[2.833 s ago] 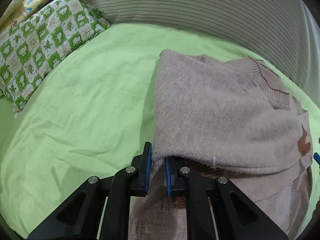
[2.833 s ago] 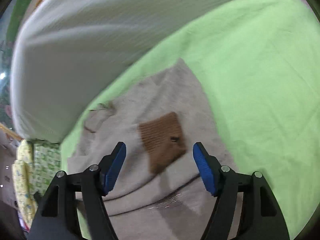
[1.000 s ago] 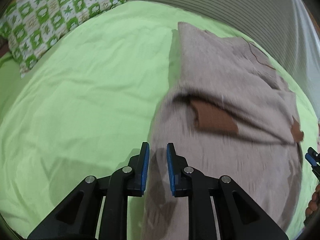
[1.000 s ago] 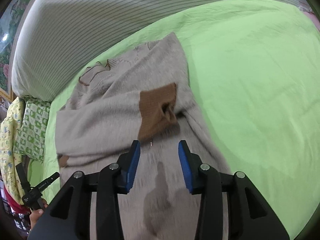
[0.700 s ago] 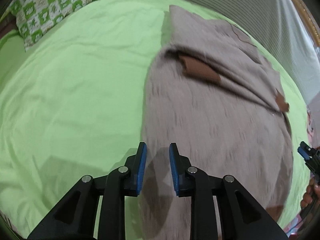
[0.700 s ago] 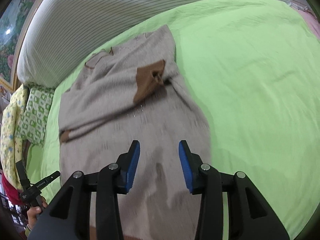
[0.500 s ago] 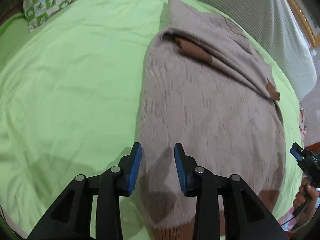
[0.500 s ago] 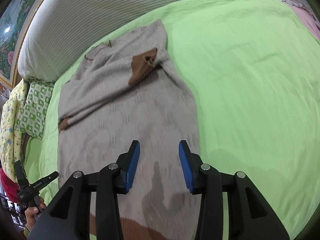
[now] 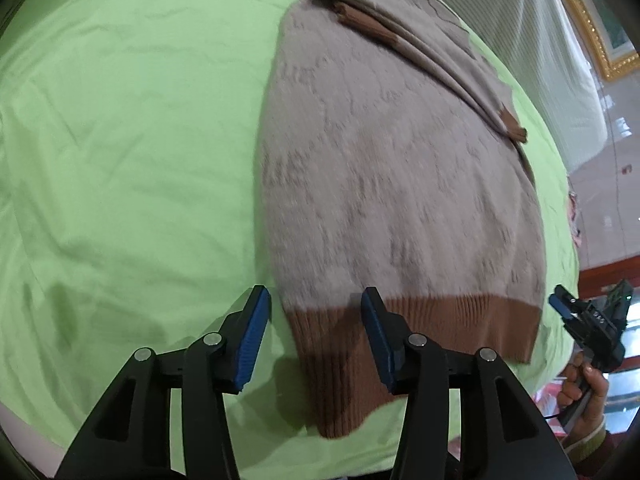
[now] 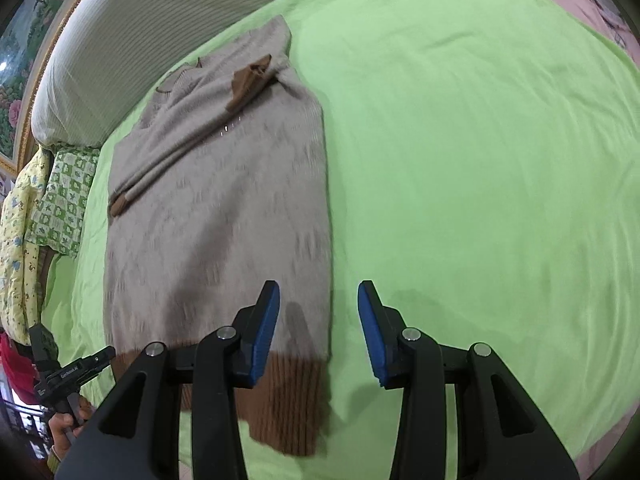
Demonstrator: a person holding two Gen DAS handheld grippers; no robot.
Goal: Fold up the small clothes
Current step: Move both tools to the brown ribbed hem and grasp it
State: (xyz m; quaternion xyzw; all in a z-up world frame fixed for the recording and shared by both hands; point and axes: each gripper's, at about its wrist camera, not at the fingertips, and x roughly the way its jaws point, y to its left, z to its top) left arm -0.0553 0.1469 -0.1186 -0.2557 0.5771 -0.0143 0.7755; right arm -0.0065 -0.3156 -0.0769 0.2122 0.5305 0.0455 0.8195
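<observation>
A beige knit sweater [image 9: 392,160] with a brown ribbed hem [image 9: 400,332] lies flat on the green bedsheet [image 9: 120,140], both sleeves folded across its chest. It also shows in the right wrist view [image 10: 216,208]. My left gripper [image 9: 316,336] is open and empty, hovering over the hem's left corner. My right gripper [image 10: 318,332] is open and empty, above the hem's right corner [image 10: 296,400]. Each gripper shows at the edge of the other's view, the right one [image 9: 588,320] and the left one [image 10: 68,372].
A striped grey-white cushion [image 10: 152,20] runs along the back of the bed. A green patterned pillow [image 10: 60,200] and a yellow one [image 10: 16,240] lie at the left. The bed's front edge is just below the hem. Green sheet spreads to the right [image 10: 480,160].
Both grippers drew back from the folded sleeves toward the hem and opened wider. The sweater now lies flat with its hem in view.
</observation>
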